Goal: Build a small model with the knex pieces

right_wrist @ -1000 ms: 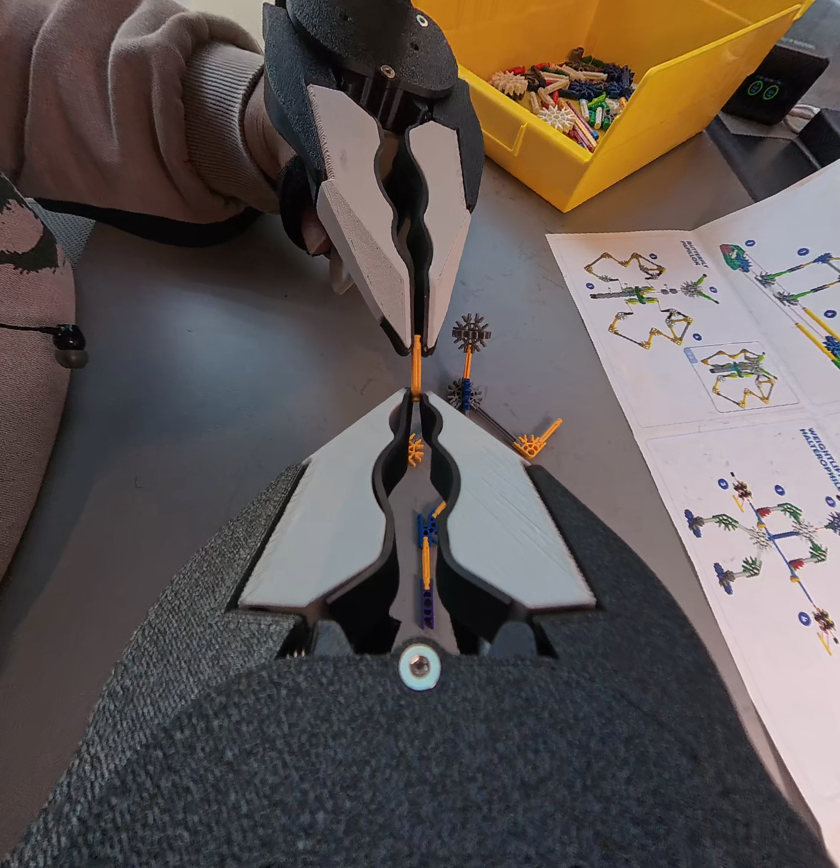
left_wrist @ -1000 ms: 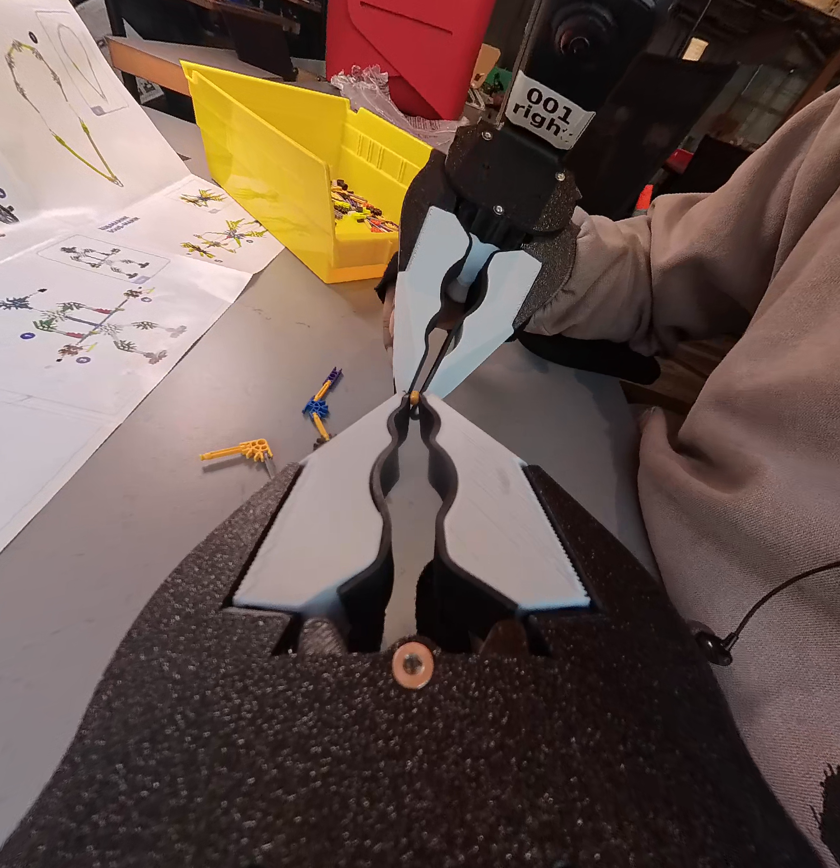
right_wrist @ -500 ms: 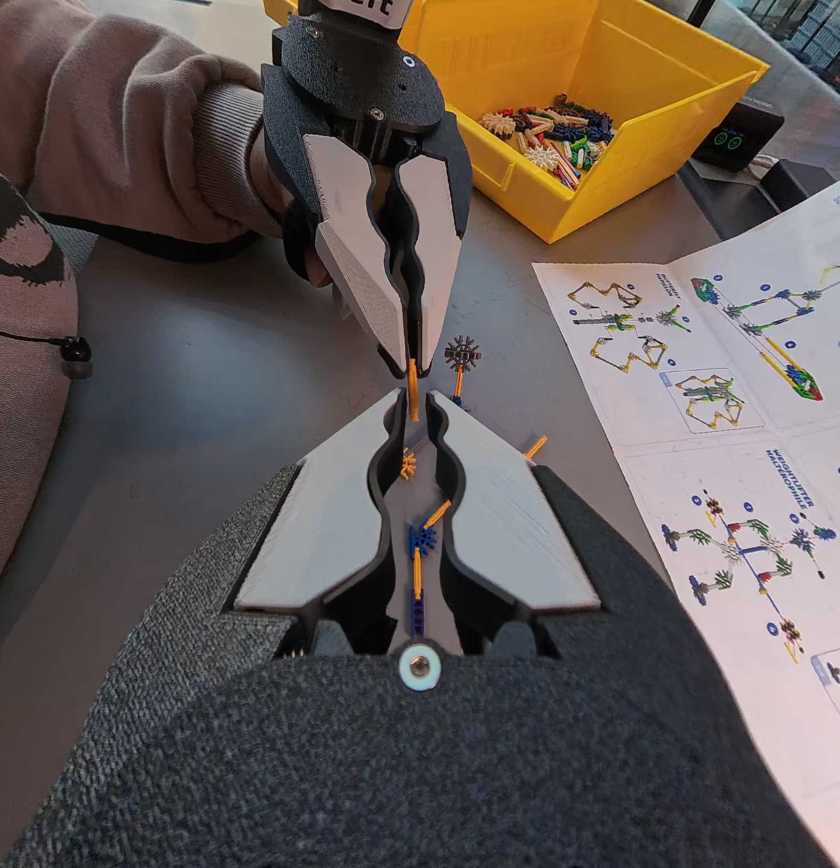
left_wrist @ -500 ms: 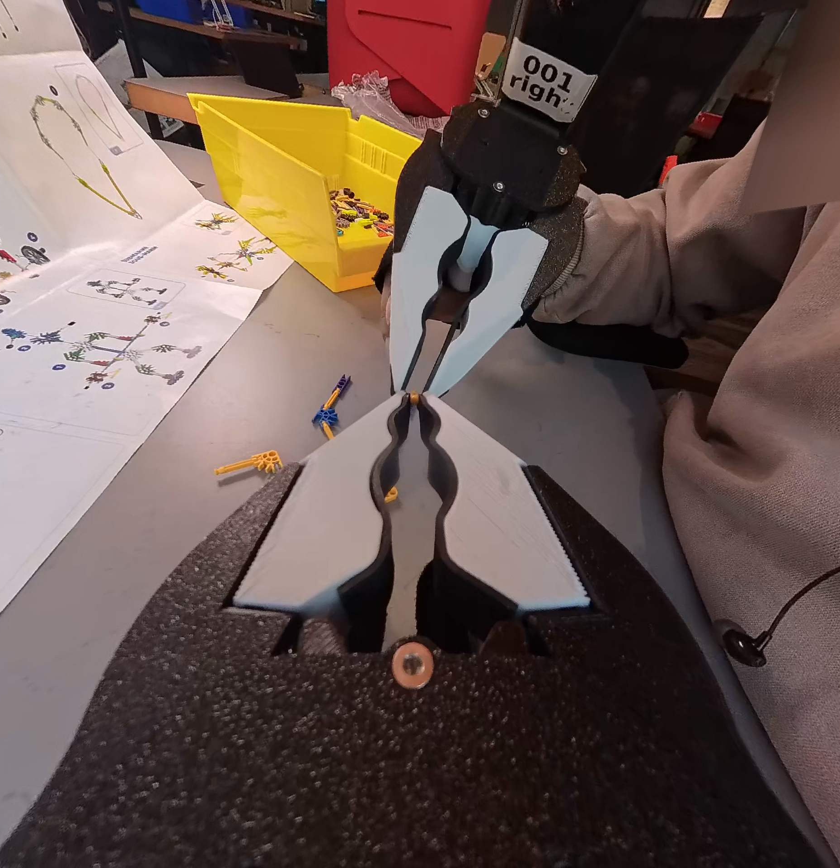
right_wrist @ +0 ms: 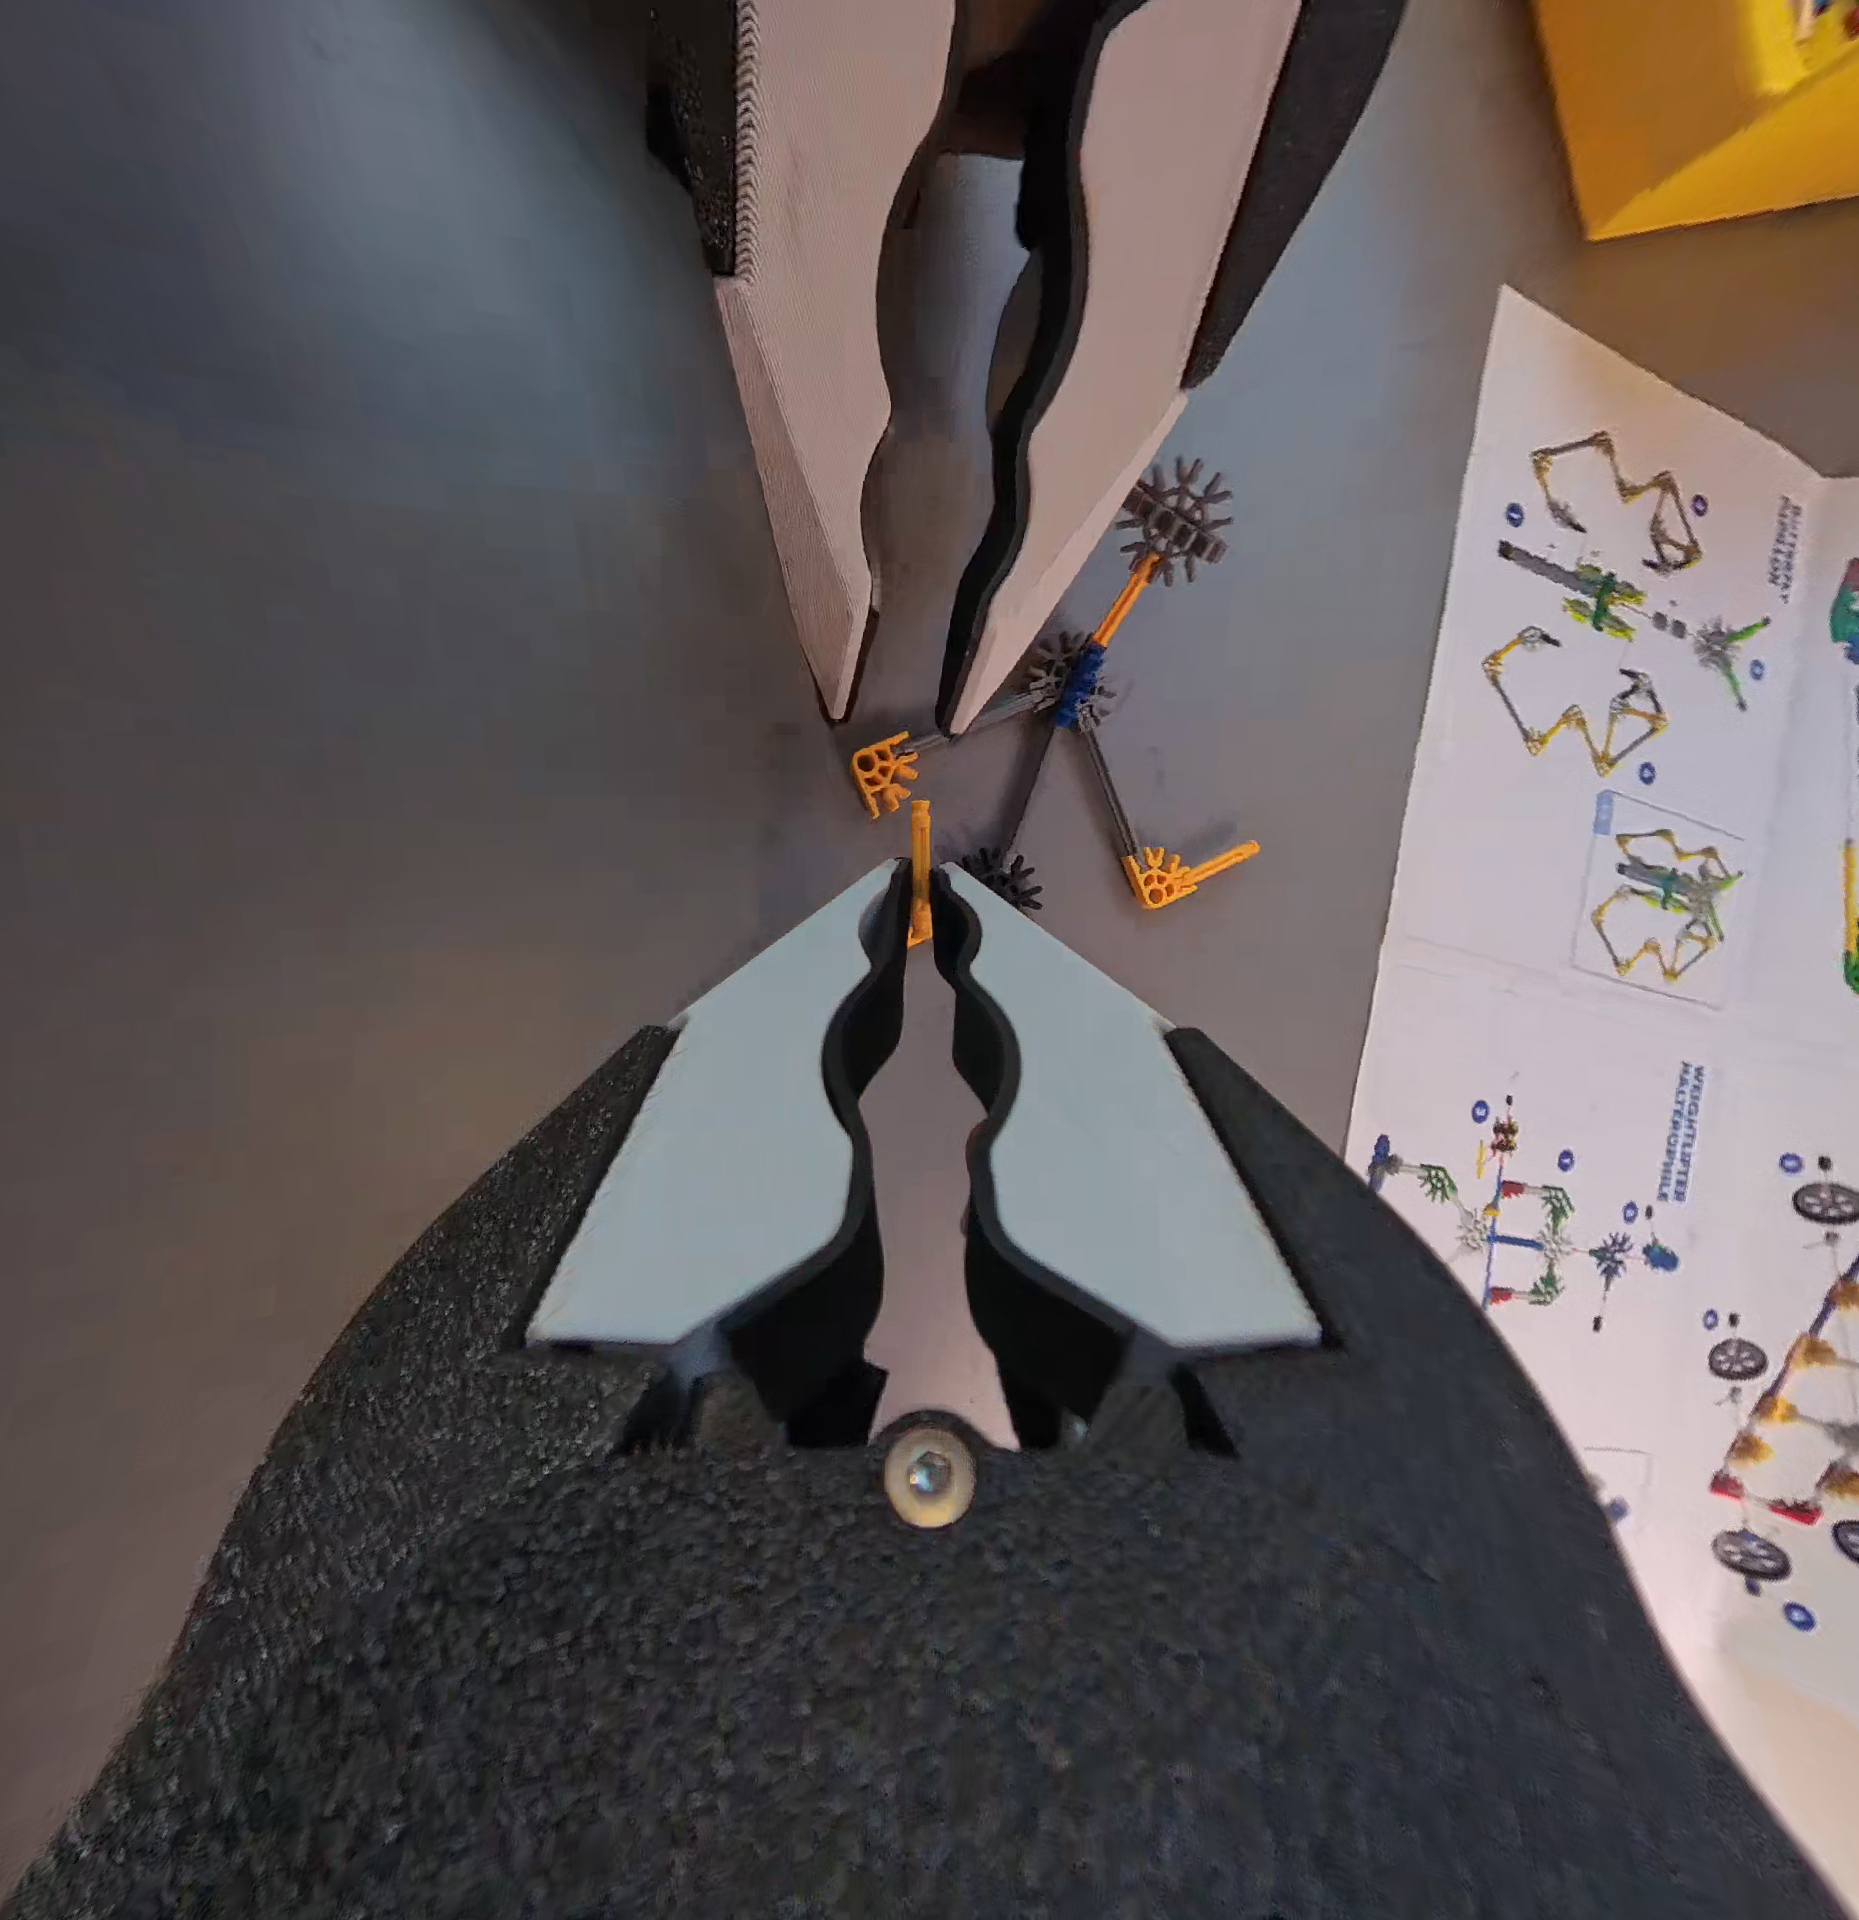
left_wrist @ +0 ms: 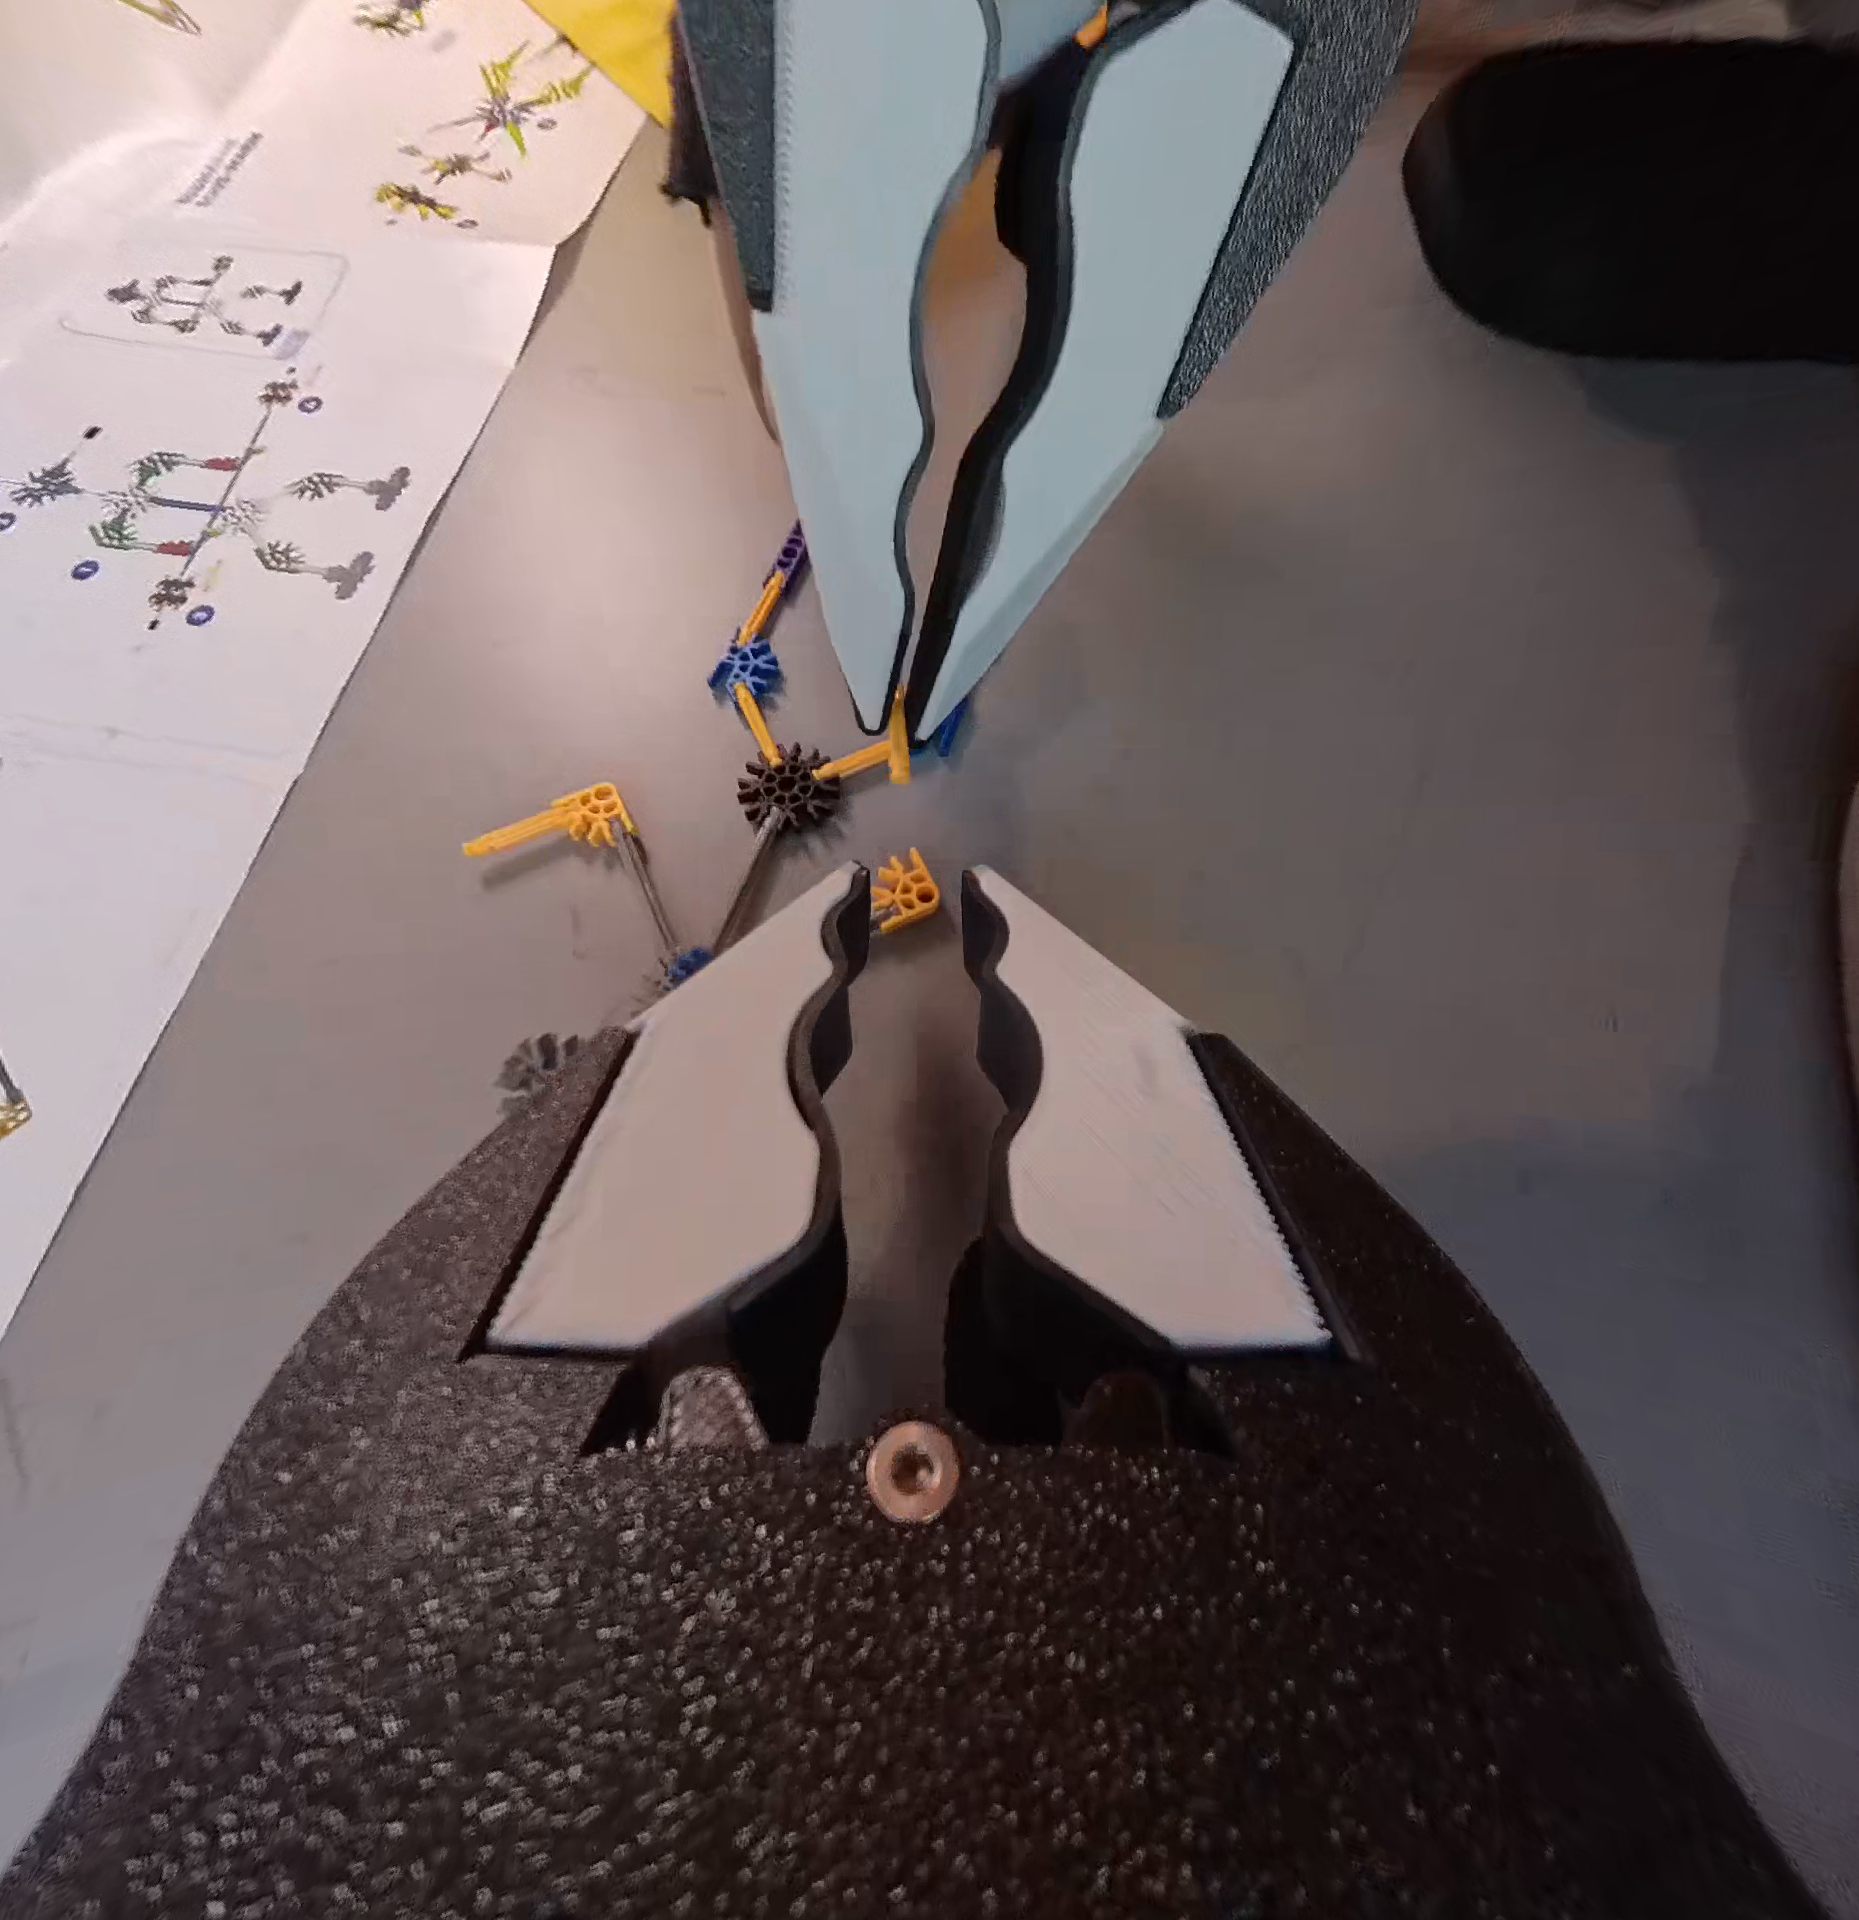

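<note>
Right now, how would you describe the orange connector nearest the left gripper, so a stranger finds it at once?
On the grey table, beside the white instruction sheet, lies a small assembly of rods and hubs. The orange connector ends a grey rod, just ahead of the tips of the open left gripper. Unlike the other orange connector, it has no orange rod plugged in.

Hobby or assembly workbench, indoor. Plain grey tabletop (right_wrist: 333, 520), matte, scuffed. Printed instruction sheet (right_wrist: 1631, 935) unfolded flat along one edge, covered with coloured build diagrams. Small plastic construction-toy pieces scattered on surface: yellow rods, black spoked connectors (left_wrist: 790, 787), blue connector (left_wrist: 743, 665), yellow corner connectors (left_wrist: 592, 816), some joined into partial frame. Corner of yellow plastic parts bin (right_wrist: 1735, 135) at table edge. Nothing of wider room visible; both views close to the surface.
</note>
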The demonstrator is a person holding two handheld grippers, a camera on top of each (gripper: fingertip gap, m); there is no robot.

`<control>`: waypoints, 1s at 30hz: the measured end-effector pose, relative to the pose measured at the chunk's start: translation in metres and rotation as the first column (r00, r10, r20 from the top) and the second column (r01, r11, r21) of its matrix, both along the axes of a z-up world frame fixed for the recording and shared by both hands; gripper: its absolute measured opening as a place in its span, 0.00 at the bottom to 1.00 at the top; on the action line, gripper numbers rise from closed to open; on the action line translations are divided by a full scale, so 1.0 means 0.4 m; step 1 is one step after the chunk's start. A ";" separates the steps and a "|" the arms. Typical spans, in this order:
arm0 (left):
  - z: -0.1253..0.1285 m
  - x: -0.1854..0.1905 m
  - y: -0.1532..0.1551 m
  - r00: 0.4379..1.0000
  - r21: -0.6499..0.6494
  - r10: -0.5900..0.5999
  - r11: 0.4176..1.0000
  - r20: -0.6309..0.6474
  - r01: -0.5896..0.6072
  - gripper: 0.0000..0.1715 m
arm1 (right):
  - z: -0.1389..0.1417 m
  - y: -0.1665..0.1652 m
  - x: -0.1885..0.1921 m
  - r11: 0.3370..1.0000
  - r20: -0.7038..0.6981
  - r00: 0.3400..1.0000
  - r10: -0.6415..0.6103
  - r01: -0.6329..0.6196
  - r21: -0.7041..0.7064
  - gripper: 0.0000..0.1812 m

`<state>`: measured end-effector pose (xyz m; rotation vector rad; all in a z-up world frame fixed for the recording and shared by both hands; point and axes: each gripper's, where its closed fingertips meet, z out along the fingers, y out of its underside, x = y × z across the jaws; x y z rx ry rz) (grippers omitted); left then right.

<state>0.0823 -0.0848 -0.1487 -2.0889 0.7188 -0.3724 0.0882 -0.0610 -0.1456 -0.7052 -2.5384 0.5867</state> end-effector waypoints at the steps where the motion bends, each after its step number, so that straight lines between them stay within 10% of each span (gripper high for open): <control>1: -0.011 -0.001 0.001 0.999 -0.001 0.004 1.000 -0.037 -0.004 0.10 | -0.004 -0.004 -0.002 0.999 0.018 0.999 0.040 -0.041 0.024 0.01; 10: -0.050 0.000 0.009 0.991 -0.017 -0.001 1.000 -0.131 -0.001 0.10 | -0.047 -0.014 -0.010 0.967 0.157 0.965 0.209 -0.228 0.114 0.01; 30: -0.053 0.001 0.009 0.996 -0.045 -0.011 0.999 -0.093 0.007 0.08 | -0.032 -0.028 -0.014 0.975 0.209 0.956 0.208 -0.221 0.040 0.02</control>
